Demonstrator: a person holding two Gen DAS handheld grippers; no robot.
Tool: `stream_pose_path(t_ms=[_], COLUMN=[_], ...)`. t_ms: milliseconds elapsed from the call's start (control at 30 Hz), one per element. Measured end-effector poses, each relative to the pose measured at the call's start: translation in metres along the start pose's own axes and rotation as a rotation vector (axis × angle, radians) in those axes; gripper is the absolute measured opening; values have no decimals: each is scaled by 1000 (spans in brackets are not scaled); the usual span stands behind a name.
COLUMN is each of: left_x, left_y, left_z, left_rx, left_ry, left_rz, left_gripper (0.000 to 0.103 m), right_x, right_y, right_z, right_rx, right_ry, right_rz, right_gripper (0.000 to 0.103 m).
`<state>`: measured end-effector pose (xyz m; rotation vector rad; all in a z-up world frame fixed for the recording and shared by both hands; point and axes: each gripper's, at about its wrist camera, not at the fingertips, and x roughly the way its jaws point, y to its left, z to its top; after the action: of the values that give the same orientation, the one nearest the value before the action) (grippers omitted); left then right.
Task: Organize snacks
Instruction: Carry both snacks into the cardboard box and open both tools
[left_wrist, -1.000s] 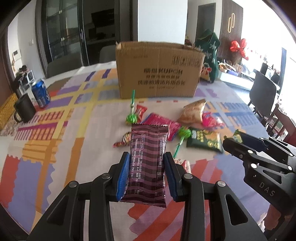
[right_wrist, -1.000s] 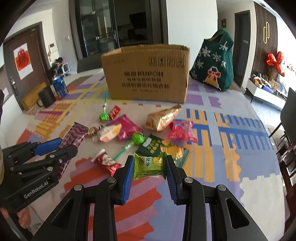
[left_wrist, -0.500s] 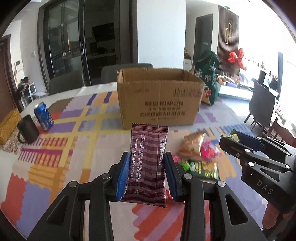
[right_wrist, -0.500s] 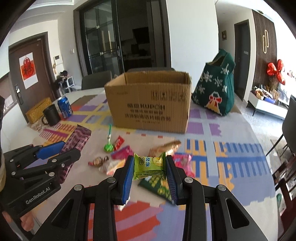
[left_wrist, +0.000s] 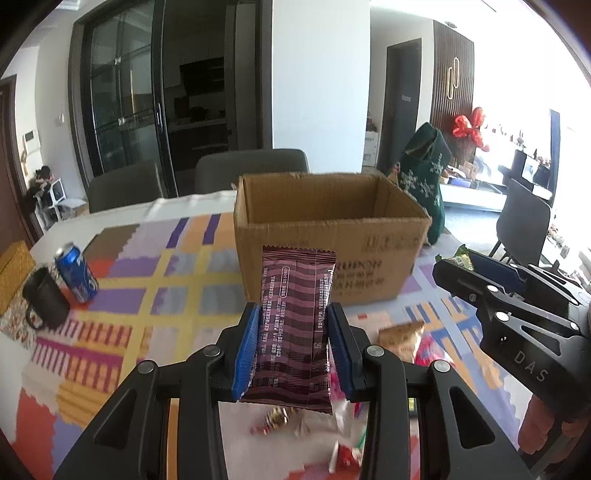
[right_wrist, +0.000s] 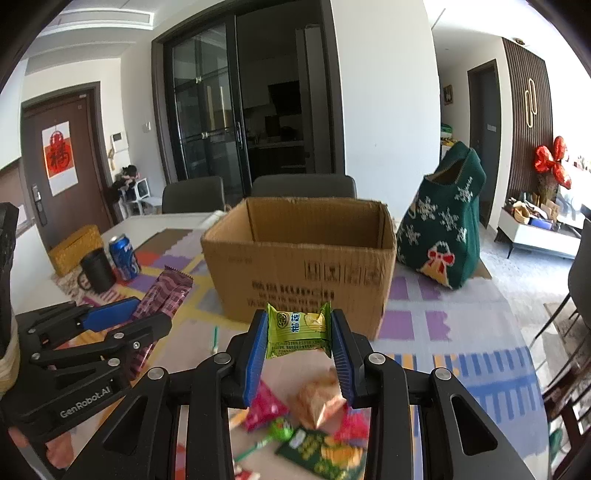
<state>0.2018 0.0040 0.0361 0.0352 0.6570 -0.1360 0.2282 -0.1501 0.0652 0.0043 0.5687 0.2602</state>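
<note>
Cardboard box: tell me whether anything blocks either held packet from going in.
Nothing visible does. The cardboard box is open-topped, and the maroon packet and green packet are held before its near wall.

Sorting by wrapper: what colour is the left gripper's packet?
Maroon with wavy pink stripes; clearest in the left wrist view.

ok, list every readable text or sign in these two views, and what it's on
"GenRobot.AI": left claw body.
"DAS": right claw body.
"KUPON", partly hidden: box front; the other print there is blurred.
Red door poster: one large Chinese character.
Purple packet, green packet, blue can: print too small to read.
</note>
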Motion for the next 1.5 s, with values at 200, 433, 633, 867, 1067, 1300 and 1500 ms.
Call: stream_pose_path(t_ms=[200, 433, 633, 867, 1067, 1300, 1500], left_x=[18, 40, 56, 88, 119, 115, 85], left_y=[2, 7, 5, 9, 13, 19, 17], left_z=[28, 68, 99, 126, 137, 134, 120], left_rx=[22, 28, 48, 45, 33, 19, 35], left_ry=[-13, -2, 3, 47, 122, 118, 99], left_rz=[-10, -46, -43, -39, -29, 1, 0], left_gripper=[37, 37, 37, 37, 41, 64, 76], right_x=[20, 42, 65, 86, 106, 116, 96], right_y=[-6, -17, -26, -30, -32, -38, -40], right_z=[24, 57, 85, 110, 118, 118, 107], right_rx=[10, 15, 18, -1, -10, 7, 25], right_ry=[-19, -23, 9, 41, 81, 108, 100], right_rz=[-3, -12, -10, -6, -9, -45, -49], right_gripper=[35, 35, 35, 35, 35, 53, 59])
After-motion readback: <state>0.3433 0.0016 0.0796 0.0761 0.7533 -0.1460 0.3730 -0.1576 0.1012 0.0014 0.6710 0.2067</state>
